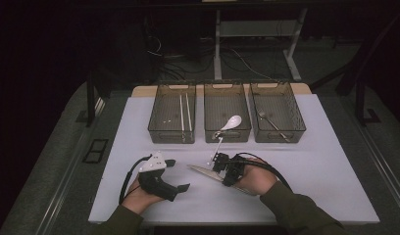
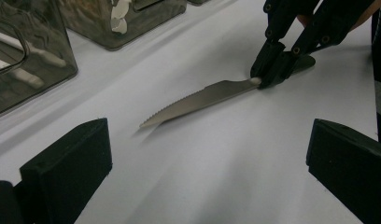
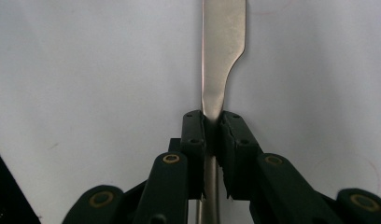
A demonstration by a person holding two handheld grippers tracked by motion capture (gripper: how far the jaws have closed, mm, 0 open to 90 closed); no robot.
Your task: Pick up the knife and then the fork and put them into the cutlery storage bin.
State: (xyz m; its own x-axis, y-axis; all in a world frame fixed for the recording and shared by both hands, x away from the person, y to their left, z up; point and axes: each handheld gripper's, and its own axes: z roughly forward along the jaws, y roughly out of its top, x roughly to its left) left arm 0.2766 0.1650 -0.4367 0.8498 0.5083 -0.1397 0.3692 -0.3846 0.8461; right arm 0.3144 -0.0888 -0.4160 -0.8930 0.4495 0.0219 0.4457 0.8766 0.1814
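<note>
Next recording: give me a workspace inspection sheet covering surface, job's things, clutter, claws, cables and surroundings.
Surface: white table top, bare around the work.
Job's things: serrated knife flat on the table; three clear bins in a row at the far edge, with chopsticks, white spoon and fork.
Clutter: nothing seen.
Claws: right claw shut on the knife's handle; left claw open, empty.
Cables: one trails from each claw; more on the floor behind.
Surroundings: dark room, desk legs beyond.
</note>
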